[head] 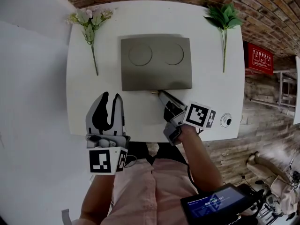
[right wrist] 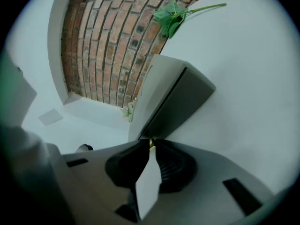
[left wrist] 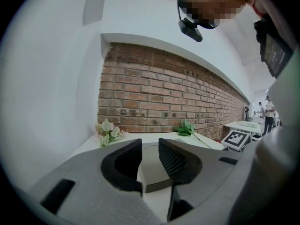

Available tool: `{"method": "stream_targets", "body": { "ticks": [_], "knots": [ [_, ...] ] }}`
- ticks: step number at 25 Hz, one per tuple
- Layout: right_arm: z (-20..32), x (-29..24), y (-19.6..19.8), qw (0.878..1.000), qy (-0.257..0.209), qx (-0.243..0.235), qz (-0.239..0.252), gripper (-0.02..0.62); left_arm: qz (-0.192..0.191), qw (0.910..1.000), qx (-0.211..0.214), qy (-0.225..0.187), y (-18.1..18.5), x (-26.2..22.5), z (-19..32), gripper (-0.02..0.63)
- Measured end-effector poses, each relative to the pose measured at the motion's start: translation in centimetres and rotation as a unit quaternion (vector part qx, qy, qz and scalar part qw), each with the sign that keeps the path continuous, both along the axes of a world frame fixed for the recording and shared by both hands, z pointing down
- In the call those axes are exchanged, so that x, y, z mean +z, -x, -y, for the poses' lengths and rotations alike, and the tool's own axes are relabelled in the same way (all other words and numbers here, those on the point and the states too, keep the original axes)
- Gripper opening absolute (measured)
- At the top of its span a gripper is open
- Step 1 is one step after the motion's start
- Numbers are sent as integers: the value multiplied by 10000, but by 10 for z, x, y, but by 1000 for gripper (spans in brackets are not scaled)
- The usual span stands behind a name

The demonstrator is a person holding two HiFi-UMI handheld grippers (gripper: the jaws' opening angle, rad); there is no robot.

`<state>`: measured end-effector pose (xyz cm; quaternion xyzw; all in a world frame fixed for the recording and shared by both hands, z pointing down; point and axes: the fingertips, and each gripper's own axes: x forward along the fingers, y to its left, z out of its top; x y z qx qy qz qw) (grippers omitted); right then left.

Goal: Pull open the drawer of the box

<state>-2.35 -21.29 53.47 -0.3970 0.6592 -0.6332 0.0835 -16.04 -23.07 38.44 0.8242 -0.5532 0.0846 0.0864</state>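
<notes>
While the drawer (right wrist: 182, 101) sits flush in the box (head: 156, 62), its only purchase is the small knob (head: 154, 92) at the middle of the front face, and that is why your right gripper (head: 161, 93) comes in low from the table's (head: 213, 102) near edge. Its jaws are clenched on the knob (right wrist: 150, 143), tips nipped together around it. The knob stands close to the table top, which likely accounts for the shallow, slightly downward aim. The right gripper view shows the brick wall and the box steeply tilted, so your right gripper (right wrist: 150, 147) is rolled well to one side. Your forearm runs from the near edge toward the box, angled a little leftward.

The box lies at mid-table, toward the far edge, with its drawer front facing you. A flower sprig (head: 90, 20) occupies the far-left corner and a leafy sprig (head: 225, 15) the far-right, both clear of the pull path.

Your left gripper (head: 110, 97) hovers over the near-left part of the table, jaws released and apart, gripping nothing. It points toward the box's near-left corner (left wrist: 152, 175), near but apart from it, judged well placed to steady the box should it slide with the pull.
</notes>
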Motion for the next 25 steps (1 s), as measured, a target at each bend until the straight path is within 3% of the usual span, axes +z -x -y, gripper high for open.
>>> {"method": "stream_targets", "body": {
  "ticks": [25],
  "knots": [
    [-12,5,3,9999,54,31,94,38,-14,9999,-31,-116,-3,-4,-5,114]
  ]
}}
